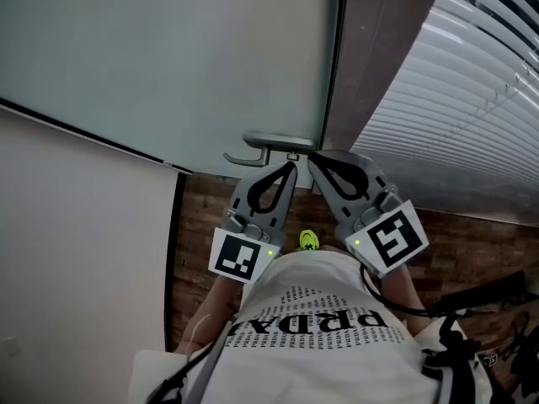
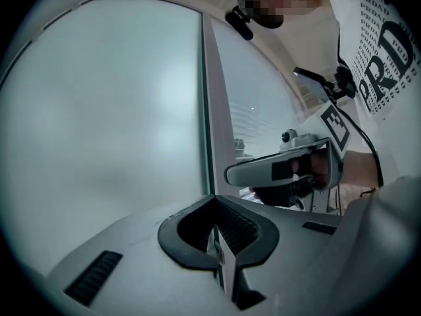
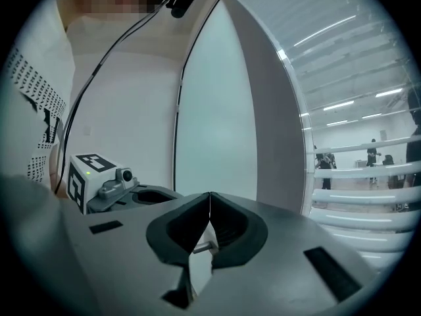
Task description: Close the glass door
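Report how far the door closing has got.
Done: the glass door already lies edge-on along the door post; whether it is latched, I cannot tell. In hand: the left tool and the right tool are both shut, tips by the door handle. Left: confirm the closure, then withdraw.

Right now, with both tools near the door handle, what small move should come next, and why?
Probably press the shut right tool against the grey metal lever handle, easing the frosted glass door toward its brown frame. Both tips sit just beside the handle; the left tool is also shut.
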The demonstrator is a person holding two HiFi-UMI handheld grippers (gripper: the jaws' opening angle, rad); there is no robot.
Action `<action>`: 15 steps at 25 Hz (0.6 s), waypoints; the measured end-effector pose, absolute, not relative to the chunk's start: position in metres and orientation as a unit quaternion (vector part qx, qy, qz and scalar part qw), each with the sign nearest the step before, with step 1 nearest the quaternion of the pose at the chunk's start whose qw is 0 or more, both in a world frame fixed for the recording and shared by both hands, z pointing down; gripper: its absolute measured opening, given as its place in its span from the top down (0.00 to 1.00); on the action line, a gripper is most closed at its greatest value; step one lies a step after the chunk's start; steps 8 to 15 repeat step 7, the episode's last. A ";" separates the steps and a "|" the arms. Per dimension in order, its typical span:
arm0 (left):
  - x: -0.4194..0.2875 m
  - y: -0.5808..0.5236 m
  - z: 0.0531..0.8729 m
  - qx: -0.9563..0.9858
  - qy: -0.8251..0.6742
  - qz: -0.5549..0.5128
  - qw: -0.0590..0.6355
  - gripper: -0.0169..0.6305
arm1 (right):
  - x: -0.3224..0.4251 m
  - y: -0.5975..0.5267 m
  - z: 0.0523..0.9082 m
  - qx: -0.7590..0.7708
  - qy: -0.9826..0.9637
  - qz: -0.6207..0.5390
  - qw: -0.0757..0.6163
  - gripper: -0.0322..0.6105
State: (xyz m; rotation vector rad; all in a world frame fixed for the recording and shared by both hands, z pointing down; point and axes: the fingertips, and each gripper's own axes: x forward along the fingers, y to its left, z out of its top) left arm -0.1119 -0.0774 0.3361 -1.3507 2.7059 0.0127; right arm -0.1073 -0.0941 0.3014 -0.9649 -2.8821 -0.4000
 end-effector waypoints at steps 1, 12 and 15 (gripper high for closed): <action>-0.109 -0.075 0.333 -0.443 0.895 0.005 0.059 0.97 | -0.105 -0.089 0.301 -0.321 -0.937 -0.132 0.040 0.95; -0.088 -0.035 0.319 -0.428 0.902 0.019 0.056 0.97 | -0.083 -0.043 0.292 -0.346 -0.927 -0.137 0.054 0.95; -0.088 -0.035 0.319 -0.428 0.902 0.019 0.056 0.97 | -0.083 -0.043 0.292 -0.346 -0.927 -0.137 0.054 0.95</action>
